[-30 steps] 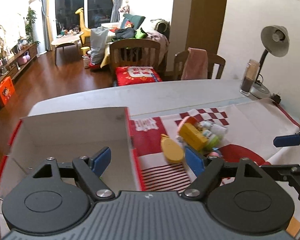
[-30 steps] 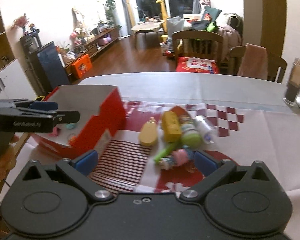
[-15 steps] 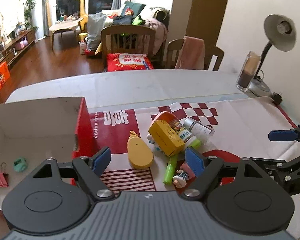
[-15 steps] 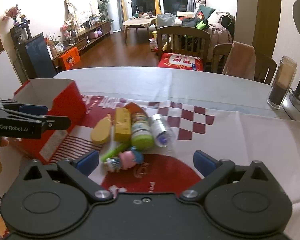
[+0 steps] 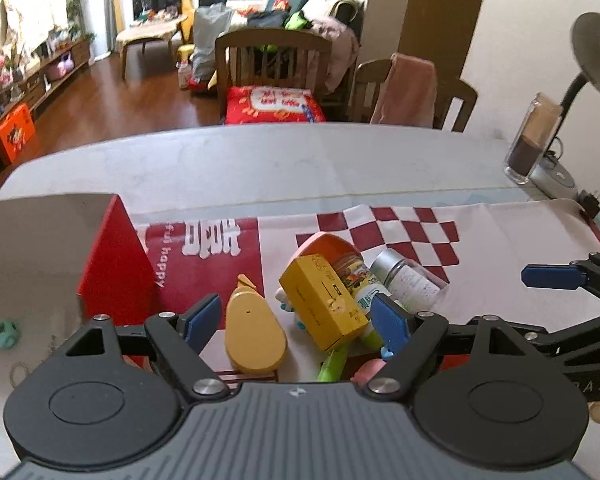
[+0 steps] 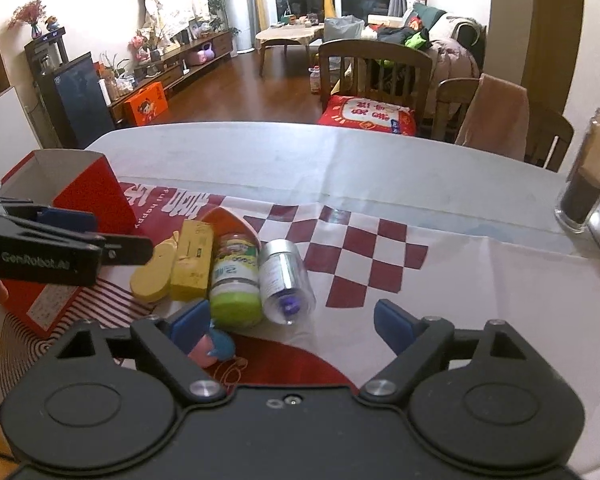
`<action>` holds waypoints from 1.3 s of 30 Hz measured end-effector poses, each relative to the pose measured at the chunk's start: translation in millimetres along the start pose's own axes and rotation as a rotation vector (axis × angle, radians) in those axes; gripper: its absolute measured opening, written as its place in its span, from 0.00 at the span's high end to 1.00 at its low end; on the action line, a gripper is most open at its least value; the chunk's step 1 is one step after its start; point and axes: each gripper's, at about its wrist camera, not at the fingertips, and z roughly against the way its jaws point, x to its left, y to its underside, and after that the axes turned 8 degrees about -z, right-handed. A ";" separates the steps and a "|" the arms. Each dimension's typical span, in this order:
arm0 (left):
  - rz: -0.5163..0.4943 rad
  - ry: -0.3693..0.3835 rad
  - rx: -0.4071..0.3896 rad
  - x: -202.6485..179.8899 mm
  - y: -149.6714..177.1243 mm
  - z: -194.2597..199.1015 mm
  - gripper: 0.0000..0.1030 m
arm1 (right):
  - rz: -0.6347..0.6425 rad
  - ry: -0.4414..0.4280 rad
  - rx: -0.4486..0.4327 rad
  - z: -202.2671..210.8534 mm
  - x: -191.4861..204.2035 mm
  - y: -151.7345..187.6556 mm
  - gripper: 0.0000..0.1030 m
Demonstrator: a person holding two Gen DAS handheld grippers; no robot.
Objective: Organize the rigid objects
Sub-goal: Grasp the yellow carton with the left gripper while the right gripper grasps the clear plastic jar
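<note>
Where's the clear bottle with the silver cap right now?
The clear bottle lies on its side at the right end of the pile, against the green-lidded jar, on the checkered cloth.

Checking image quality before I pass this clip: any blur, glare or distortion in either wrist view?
Left wrist: fisheye bends the table edge; the white wall is blown out; slight blur overall. Right wrist: the green-capped jar is motion-smeared; the room behind stays fairly sharp.

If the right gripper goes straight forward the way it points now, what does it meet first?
Probably the clear bottle with the silver cap, lying on the cloth ahead of the open right gripper. The green-lidded jar lies beside it; depth is unclear.
</note>
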 end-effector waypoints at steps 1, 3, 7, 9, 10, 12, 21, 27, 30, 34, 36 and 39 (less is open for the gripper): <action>0.009 0.000 0.010 -0.1 -0.6 -4.7 0.21 | 0.000 -0.008 0.006 -4.1 -0.6 -1.4 0.16; 0.029 0.004 0.027 -0.2 -1.8 -14.3 0.21 | 0.004 -0.016 0.012 -12.8 -1.9 -5.2 0.20; 0.057 0.019 0.058 0.6 -4.9 -33.0 0.21 | 0.002 -0.038 0.027 -26.8 -4.6 -10.5 0.22; 0.078 0.029 0.076 1.4 -6.2 -42.3 0.21 | 0.006 -0.046 0.035 -33.9 -5.2 -12.5 0.24; 0.088 0.033 0.085 2.2 -6.4 -46.4 0.21 | 0.008 -0.049 0.040 -37.6 -5.4 -13.5 0.25; 0.125 0.046 0.107 5.6 -6.4 -55.5 0.21 | 0.007 -0.056 0.050 -45.2 -8.0 -15.1 0.30; 0.242 0.108 0.136 18.7 -3.5 -78.0 0.21 | -0.034 -0.103 0.067 -64.2 -14.8 -19.3 0.38; 0.297 0.184 0.130 24.0 -4.3 -82.5 0.34 | -0.109 -0.173 0.083 -69.7 -22.9 -20.5 0.38; 0.337 0.208 0.128 27.3 -2.8 -83.5 0.39 | -0.156 -0.223 0.100 -71.6 -29.8 -19.2 0.38; 0.360 0.210 0.118 30.1 -0.9 -82.8 0.45 | -0.177 -0.242 0.104 -70.0 -31.6 -16.8 0.39; 0.360 0.213 0.110 30.4 -0.9 -81.4 0.51 | -0.199 -0.238 0.097 -67.6 -34.2 -16.3 0.44; 0.360 0.194 0.109 31.3 -1.6 -79.6 0.58 | -0.235 -0.215 0.096 -65.8 -38.0 -15.6 0.60</action>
